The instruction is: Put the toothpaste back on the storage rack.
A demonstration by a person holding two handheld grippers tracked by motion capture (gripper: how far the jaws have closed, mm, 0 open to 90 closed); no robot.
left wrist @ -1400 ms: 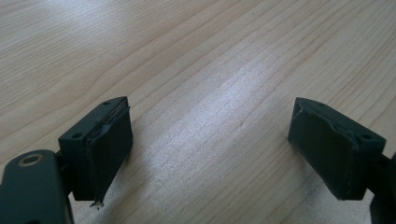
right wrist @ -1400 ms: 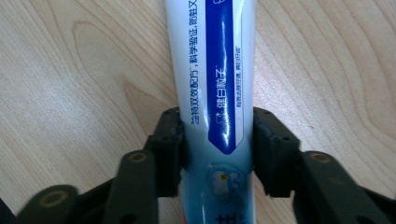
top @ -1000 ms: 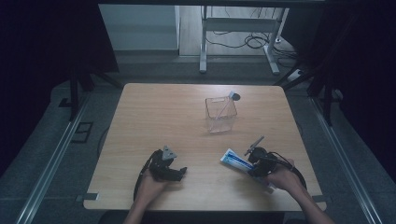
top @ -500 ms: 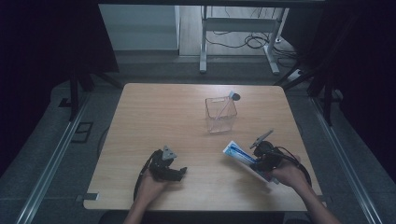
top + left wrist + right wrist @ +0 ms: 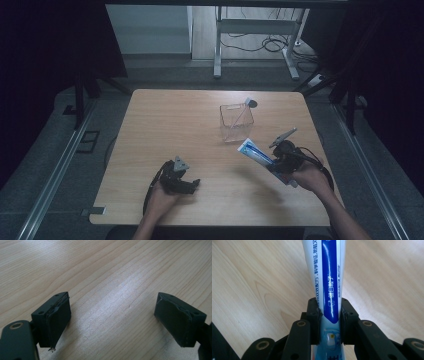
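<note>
Holding a blue-and-white toothpaste tube, the right gripper has it clamped near the lower part of its body; in the right gripper view the two black jaws press on either side of the tube, which runs up and away from the camera. In the high view the tube is lifted off the wooden table, tilted, its free end pointing up-left toward the clear plastic container.

Step in hand, by my reading: carry phase, tube gripped and in transit toward the container. A thin stick-like item, possibly a toothbrush, already leans inside the container, its head past the far rim; too small to be sure.

Next move likely calls for bringing the tube over the open top and turning it more upright so the end clears the near rim, then lowering beside the leaning item without knocking it.

Left gripper rests low on the table near the front edge, jaws spread wide with nothing between them; the left gripper view shows bare wood in the gap.

Room: container stands just beyond the tube, well inside the far and right table edges. Open tabletop lies to the left and centre. The right hand sits near the right edge.
</note>
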